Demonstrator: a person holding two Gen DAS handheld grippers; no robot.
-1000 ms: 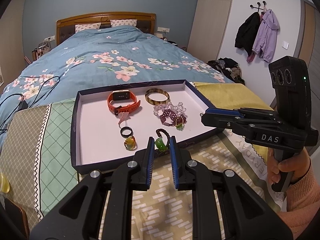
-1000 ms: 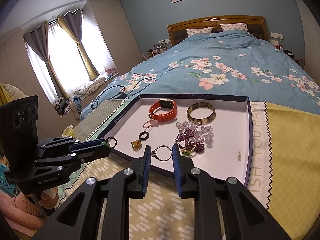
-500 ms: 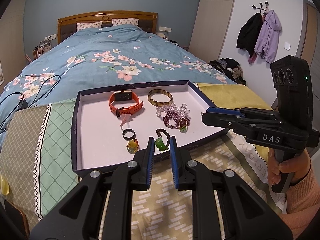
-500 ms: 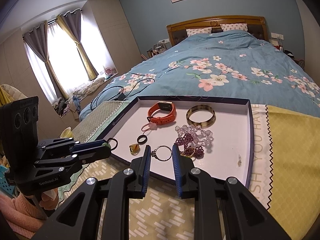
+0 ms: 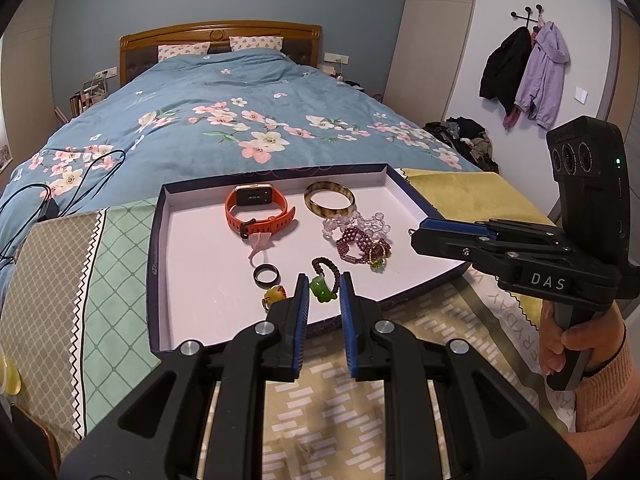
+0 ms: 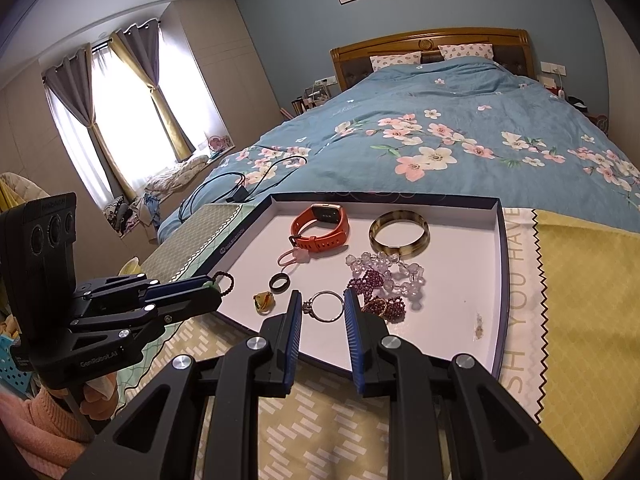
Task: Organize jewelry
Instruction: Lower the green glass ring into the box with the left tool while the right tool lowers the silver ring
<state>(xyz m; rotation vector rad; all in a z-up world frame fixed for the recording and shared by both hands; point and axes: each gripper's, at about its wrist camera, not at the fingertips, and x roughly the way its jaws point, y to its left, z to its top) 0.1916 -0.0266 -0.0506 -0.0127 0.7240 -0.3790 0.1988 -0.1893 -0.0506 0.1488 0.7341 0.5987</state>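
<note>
My left gripper (image 5: 324,294) holds its jaws clamped on a dark bead bracelet with a green pendant (image 5: 322,289) above the tray's (image 6: 498,280) near edge. My right gripper (image 6: 323,306) is clamped on a silver ring (image 6: 327,306), just left of the purple bead bracelet (image 6: 378,292). An orange watch (image 6: 320,228) lies farther back.

Right gripper (image 5: 416,236) body: white letters "DAS". Left gripper (image 6: 218,280) body: small print, apparently "GenRobot.AI", partly blurred. Cloth (image 6: 520,280) under tray: large letters "SH YOU HAVE"; in left wrist view "ERYDAY", upside down.
</note>
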